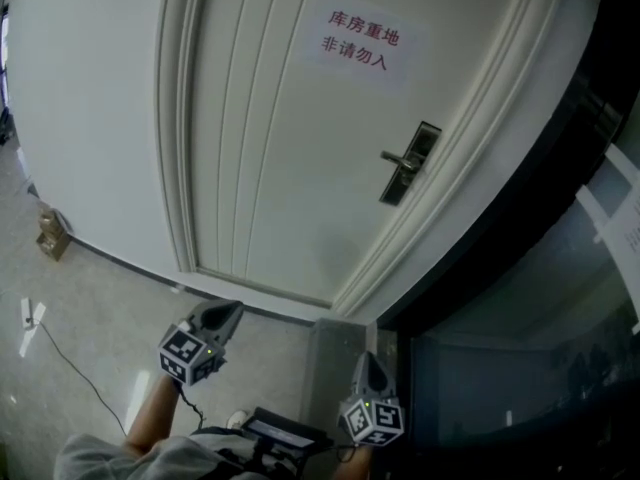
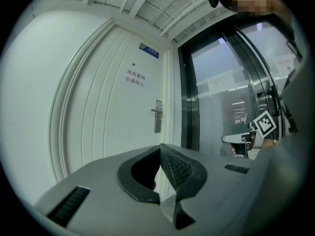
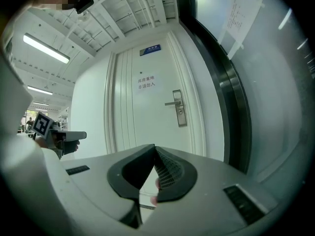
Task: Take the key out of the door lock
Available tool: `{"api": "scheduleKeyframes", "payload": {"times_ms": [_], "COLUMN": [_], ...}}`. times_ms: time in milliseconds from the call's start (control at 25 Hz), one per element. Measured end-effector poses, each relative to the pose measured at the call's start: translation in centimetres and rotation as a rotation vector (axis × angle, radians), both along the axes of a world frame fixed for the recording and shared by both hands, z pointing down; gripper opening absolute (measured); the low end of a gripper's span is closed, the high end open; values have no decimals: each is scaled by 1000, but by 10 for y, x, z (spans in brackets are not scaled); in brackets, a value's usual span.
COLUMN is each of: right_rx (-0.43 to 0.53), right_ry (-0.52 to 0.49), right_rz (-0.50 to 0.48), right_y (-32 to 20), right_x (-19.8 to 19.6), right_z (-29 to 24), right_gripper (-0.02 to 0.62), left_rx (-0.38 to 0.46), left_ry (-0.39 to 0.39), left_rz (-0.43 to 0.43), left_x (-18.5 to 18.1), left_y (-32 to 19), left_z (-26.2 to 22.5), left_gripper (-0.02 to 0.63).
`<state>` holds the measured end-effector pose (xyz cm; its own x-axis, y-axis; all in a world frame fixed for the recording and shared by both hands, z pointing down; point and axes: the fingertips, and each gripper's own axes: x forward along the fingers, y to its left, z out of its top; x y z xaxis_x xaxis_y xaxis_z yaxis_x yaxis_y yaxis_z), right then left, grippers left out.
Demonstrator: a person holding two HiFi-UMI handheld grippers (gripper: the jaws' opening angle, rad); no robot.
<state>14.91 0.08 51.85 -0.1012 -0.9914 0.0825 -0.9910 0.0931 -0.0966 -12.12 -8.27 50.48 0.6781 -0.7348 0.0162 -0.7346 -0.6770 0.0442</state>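
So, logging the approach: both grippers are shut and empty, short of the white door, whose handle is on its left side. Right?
No: the head view shows the handle on the right side of the white door. The left gripper and right gripper are shut, empty and short of it.

The door [image 1: 270, 148] is smooth, white-painted and softly matt. Its handle [image 1: 395, 158] and lock plate [image 1: 428, 140] look like brushed metal. The notice [image 1: 362, 40] is plain paper. The floor [image 1: 100, 298] looks like polished tile. The fingers [image 2: 179, 168] are matt grey plastic with rough cross-hatched faces.
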Motion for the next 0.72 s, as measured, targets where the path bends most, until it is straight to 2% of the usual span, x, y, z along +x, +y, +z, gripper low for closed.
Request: {"api": "scheduleKeyframes", "payload": {"times_ms": [360,720], "right_rx": [3,9], "right_ry": [13,6], "right_rz": [-2,18], "right_y": [-68,-102], "right_x": [-2,9], "right_z": [1,-6], "right_gripper": [3,2], "left_rx": [6,-4], "left_ry": [13,0], "left_rz": [-2,20], "left_x": [-4,6], "left_y": [-66,-106], "left_z": [4,-1], "left_gripper": [8,8]}}
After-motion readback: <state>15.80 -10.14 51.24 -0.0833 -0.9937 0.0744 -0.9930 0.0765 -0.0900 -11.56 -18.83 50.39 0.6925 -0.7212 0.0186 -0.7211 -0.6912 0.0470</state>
